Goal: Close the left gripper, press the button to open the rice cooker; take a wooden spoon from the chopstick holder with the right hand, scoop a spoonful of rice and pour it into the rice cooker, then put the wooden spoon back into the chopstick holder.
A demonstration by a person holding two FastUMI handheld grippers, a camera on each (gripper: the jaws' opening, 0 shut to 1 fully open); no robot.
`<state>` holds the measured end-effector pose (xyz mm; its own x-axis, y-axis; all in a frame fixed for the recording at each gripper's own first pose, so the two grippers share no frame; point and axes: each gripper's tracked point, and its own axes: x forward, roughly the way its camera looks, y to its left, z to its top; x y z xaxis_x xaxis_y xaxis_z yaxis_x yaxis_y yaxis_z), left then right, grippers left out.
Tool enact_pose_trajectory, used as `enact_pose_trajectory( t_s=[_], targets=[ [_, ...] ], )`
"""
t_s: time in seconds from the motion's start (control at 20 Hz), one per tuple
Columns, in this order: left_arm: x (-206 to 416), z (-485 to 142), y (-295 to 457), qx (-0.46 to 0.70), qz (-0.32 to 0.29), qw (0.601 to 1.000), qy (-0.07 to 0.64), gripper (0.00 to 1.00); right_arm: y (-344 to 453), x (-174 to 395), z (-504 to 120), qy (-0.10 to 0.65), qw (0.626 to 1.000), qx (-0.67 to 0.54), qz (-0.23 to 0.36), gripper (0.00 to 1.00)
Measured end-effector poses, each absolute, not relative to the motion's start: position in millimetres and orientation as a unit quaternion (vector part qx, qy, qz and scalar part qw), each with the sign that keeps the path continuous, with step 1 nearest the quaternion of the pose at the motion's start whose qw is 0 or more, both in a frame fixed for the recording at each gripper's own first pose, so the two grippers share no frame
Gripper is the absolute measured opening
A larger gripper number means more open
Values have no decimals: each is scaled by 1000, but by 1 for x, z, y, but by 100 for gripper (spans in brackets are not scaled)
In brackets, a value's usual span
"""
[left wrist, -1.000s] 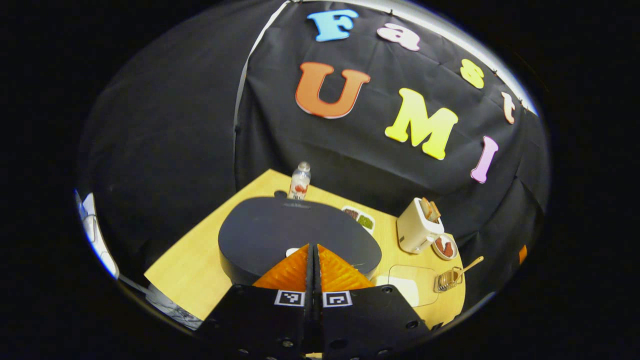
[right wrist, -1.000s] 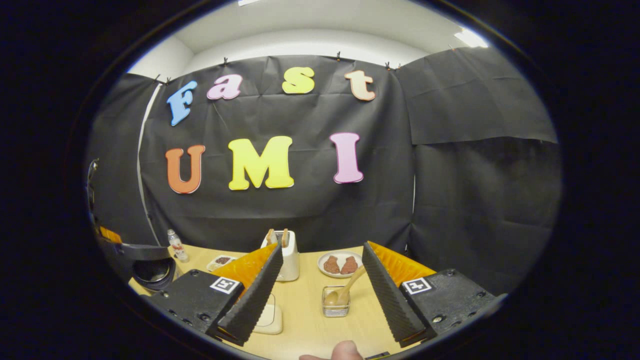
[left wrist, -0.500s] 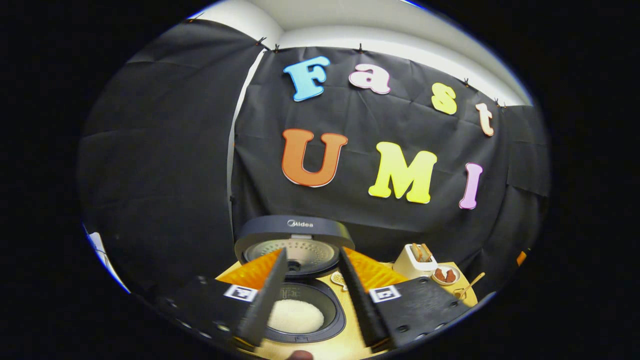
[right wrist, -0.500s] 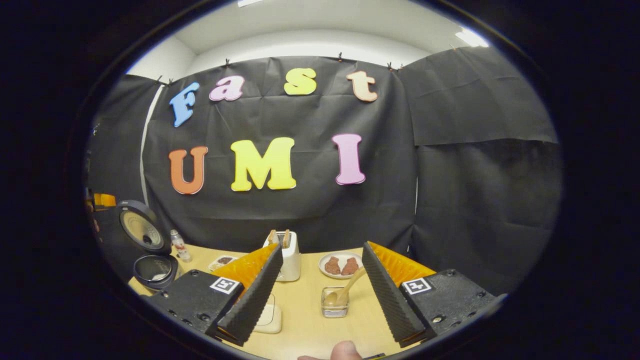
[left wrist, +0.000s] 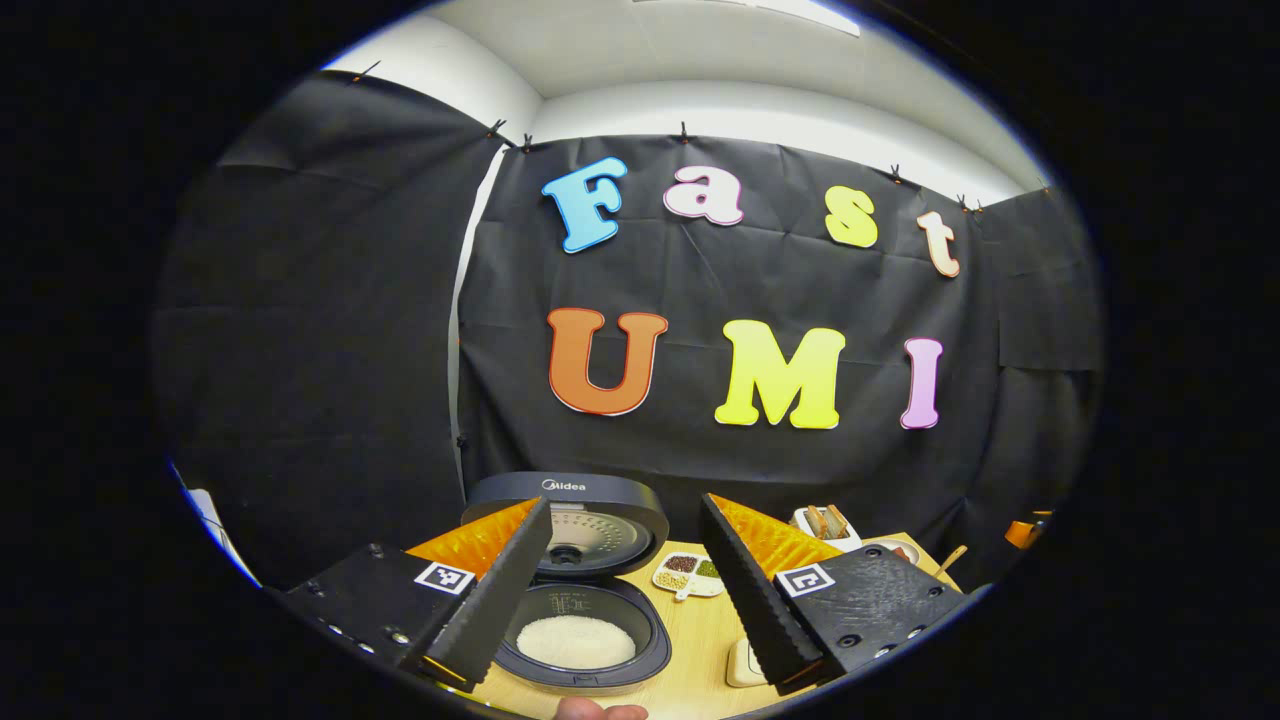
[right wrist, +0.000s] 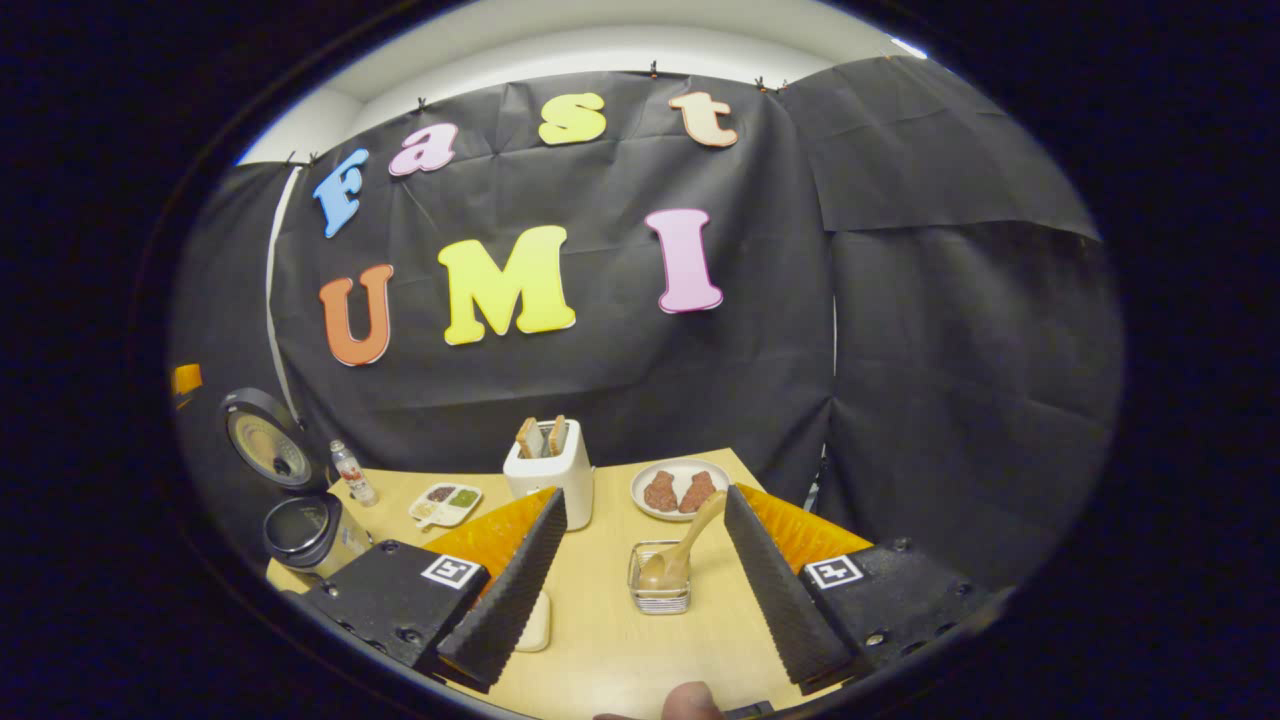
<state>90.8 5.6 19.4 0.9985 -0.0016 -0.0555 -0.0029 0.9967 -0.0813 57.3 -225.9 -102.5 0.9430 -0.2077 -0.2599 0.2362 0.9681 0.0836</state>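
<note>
The rice cooker point(left wrist: 575, 590) stands lid-up at the table's point(right wrist: 640, 640) left end, white rice in its pot. The right gripper point(right wrist: 640, 560), jaws wide and empty, frames the wooden spoon point(right wrist: 690, 535) leaning in the chopstick holder point(right wrist: 658, 590); the left gripper point(left wrist: 625, 580) hangs equally wide, holding nothing. Best pinch the handle high, clear of the holder's rim.

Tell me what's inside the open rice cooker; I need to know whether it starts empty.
The rice cooker is not empty: a low mound of white rice lies in its pot. The pot's bottom under the rice is covered.
</note>
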Motion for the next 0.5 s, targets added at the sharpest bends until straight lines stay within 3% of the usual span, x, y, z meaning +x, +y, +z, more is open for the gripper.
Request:
enact_pose_trajectory(
  t_s=[0.5],
  targets=[
    [105, 4, -45, -27, -14, 998, 58, 94, -261, 144, -226, 238, 962, 107, -84, 96]
  ],
)
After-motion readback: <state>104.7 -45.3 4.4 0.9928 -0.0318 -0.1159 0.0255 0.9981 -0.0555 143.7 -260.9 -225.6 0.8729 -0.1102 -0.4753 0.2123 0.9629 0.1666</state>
